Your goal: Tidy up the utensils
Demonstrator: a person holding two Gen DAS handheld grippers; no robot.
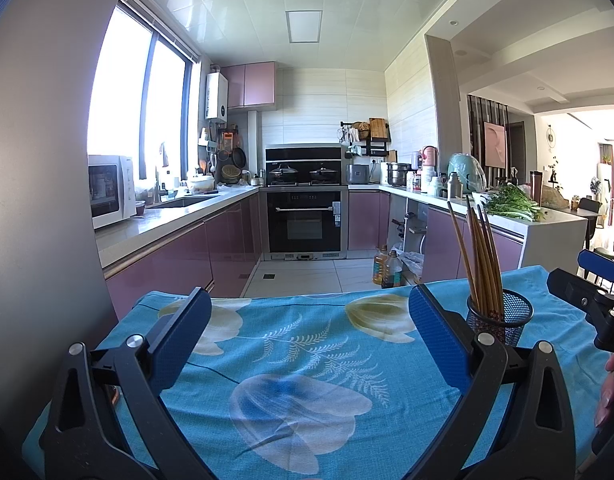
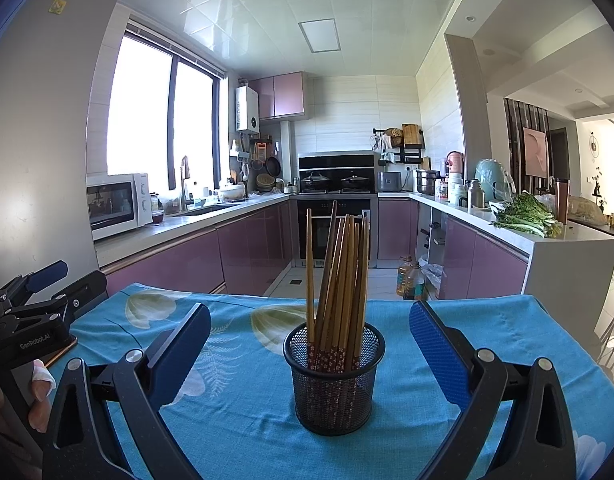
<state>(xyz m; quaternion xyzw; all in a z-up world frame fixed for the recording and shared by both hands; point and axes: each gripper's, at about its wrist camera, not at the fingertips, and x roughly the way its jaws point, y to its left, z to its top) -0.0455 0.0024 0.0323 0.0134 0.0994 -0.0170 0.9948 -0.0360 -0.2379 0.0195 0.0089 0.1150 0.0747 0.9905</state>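
A black mesh cup [image 2: 334, 376] stands upright on a table under a blue floral cloth [image 2: 243, 408]. Several wooden chopsticks [image 2: 339, 276] stand in it, patterned ends down. My right gripper [image 2: 310, 320] is open, its blue pads on either side of the cup and not touching it. In the left wrist view the same cup [image 1: 501, 318] and chopsticks [image 1: 481, 256] sit just right of my right-hand pad. My left gripper [image 1: 307, 304] is open over bare cloth [image 1: 291, 360] with nothing between its fingers. Each view shows the other gripper at its edge: the right gripper [image 1: 591, 280] and the left gripper [image 2: 47, 280].
Beyond the table's far edge lies a kitchen floor with oil bottles [image 1: 387, 268]. Pink cabinets [image 1: 179, 256] run left and right, with an oven [image 1: 305, 220] at the back. A grey fridge wall [image 1: 35, 200] stands close on the left. A hand [image 2: 39, 396] shows at the lower left.
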